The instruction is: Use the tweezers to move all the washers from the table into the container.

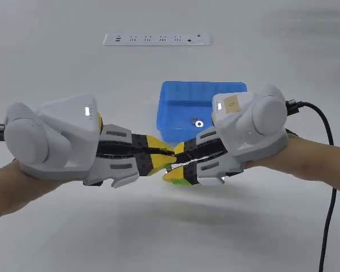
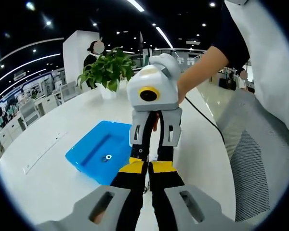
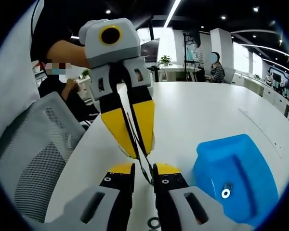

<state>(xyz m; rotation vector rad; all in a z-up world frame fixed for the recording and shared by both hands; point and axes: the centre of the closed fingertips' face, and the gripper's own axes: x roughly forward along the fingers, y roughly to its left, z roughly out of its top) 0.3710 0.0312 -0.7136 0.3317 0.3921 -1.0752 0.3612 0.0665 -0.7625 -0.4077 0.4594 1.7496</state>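
**Settling the tweezers between two tools before picking**

The white desk (image 1: pixel 73 226) carries the blue container (image 1: pixel 178 102) just beyond the point where the two tools meet. The left tool (image 1: pixel 169 159) reaches in from the person's left and the right tool (image 1: pixel 179 164) from the right, nose to nose and touching in the head view.

Both tools are pinched almost fully closed. In the right gripper view the tweezers (image 3: pixel 137 140) run as a thin dark pair of blades from between the left tool's yellow pads down into the right tool's own jaws, so each tool appears to have hold of them. How firmly either one grips, I cannot tell.

At least one washer (image 1: pixel 199 123) lies on the container floor, seen as a small ring in all three views.

The step in hand looks like a handover or regrip of the tweezers. To do it well:

- One tool should keep its full clamp until the other has the blades squarely between its pads.
- The receiving tool should take the tweezers mid-length, leaving the tips free and pointing forward.
- The squeeze should close the tweezers, not twist them sideways.
- Only one tool should let go, slowly, with the pair low over the desk so a slip costs little.
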